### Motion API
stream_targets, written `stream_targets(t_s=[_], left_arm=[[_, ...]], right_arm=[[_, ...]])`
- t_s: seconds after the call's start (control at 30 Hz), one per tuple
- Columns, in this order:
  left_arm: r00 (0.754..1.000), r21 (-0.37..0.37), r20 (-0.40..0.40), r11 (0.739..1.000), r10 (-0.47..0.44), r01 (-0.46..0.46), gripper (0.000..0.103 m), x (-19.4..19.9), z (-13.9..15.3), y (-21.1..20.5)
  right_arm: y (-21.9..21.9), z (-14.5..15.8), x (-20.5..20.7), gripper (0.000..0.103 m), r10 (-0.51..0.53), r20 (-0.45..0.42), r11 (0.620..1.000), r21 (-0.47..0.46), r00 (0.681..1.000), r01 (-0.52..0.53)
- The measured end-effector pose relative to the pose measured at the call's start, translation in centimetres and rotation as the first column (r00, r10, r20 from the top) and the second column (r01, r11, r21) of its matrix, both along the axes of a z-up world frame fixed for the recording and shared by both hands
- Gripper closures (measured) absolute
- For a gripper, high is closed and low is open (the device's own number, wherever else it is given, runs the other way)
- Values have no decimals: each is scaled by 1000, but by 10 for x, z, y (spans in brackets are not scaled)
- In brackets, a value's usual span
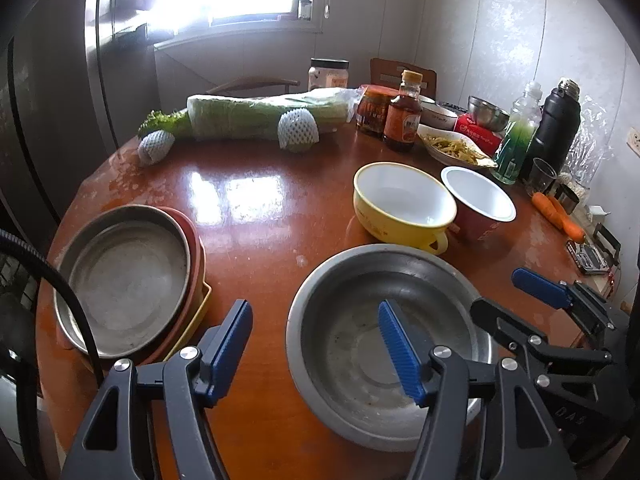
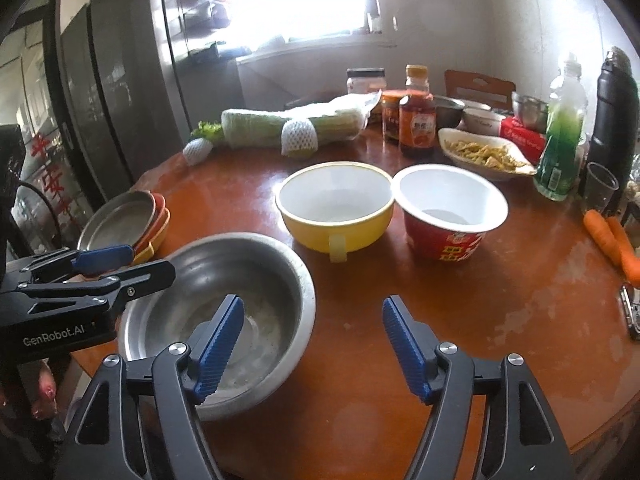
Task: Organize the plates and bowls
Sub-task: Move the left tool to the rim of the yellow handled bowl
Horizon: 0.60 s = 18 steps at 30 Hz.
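A large steel bowl [image 1: 372, 344] [image 2: 224, 280] sits empty near the table's front edge. My left gripper [image 1: 316, 352] is open, its right finger over the bowl's inside, its left finger outside the bowl's left rim. My right gripper [image 2: 312, 348] is open and empty, its left finger over the bowl's right side; it also shows in the left wrist view [image 1: 516, 300]. A steel plate [image 1: 124, 280] [image 2: 120, 216] tops a stack of coloured plates at the left. A yellow bowl [image 1: 400, 204] [image 2: 336, 204] and a red paper bowl [image 1: 480, 200] [image 2: 448, 212] stand side by side behind.
Wrapped cabbage [image 1: 264, 116], jars, a sauce bottle [image 1: 402, 116], a dish of food [image 1: 452, 148], a green bottle [image 1: 516, 140], a black flask [image 1: 556, 128], a glass [image 1: 540, 176] and carrots [image 1: 558, 212] line the back and right of the round wooden table [image 1: 248, 216].
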State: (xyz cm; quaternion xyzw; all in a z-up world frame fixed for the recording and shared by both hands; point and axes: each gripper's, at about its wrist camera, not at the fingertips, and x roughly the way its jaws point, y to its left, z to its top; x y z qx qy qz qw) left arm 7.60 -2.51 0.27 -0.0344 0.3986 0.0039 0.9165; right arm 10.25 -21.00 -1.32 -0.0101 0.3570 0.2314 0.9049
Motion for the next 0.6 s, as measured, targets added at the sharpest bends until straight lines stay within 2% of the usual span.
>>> stream_targets(t_s=[0.33, 0.6], left_arm=[[999, 22, 44, 1000, -12, 11, 37, -7, 21, -11], [998, 26, 49, 999, -31, 30, 37, 10, 27, -19]], right_arm=[[-17, 23, -11, 29, -30, 43, 999, 46, 999, 28], [-19, 31, 0, 29, -47, 51, 997, 67, 998, 43]])
